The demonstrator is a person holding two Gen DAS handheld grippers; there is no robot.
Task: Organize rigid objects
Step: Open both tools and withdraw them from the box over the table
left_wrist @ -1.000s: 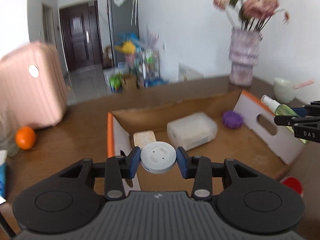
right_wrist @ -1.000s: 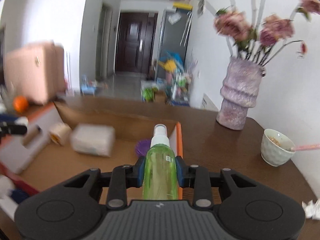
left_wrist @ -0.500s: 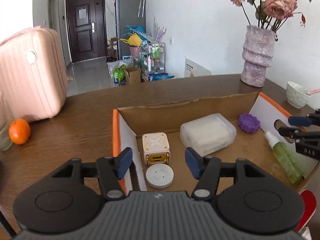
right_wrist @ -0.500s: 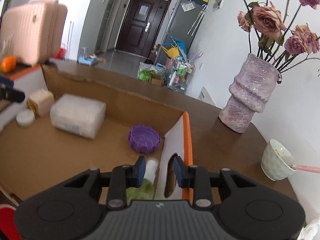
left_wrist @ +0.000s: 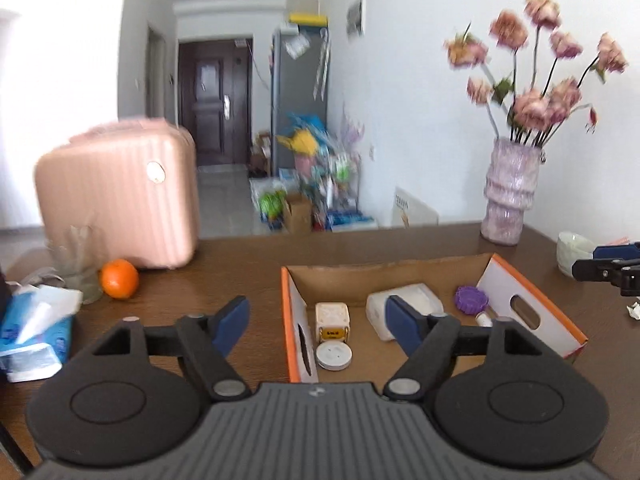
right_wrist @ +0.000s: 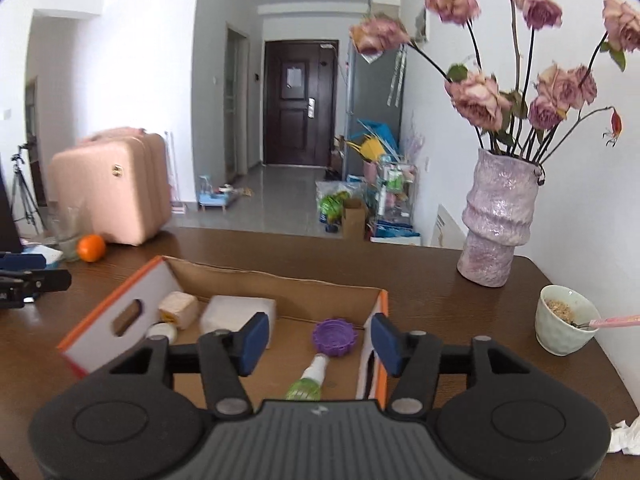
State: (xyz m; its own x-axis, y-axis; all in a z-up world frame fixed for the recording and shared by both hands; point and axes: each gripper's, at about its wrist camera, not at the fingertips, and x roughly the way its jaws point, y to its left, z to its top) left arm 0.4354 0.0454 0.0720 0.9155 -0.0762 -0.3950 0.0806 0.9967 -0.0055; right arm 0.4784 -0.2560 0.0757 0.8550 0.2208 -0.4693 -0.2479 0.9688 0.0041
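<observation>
green spray bottle [right_wrist: 305, 387] and white round puck [left_wrist: 334, 355] lie inside cardboard box [left_wrist: 532, 286].

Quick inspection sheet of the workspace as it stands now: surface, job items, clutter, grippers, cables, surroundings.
Surface: brown wooden table.
Job's things: orange-edged cardboard box holds a white round puck, cream cube, white rectangular plastic case, purple ridged lid and green spray bottle lying flat.
Clutter: orange fruit, blue tissue pack, white bowl with spoon, crumpled paper.
Grippers: left gripper and right gripper opening, nothing between fingers.
Cables: nothing seen.
Surroundings: pink suitcase, purple vase of flowers, dark door.
</observation>
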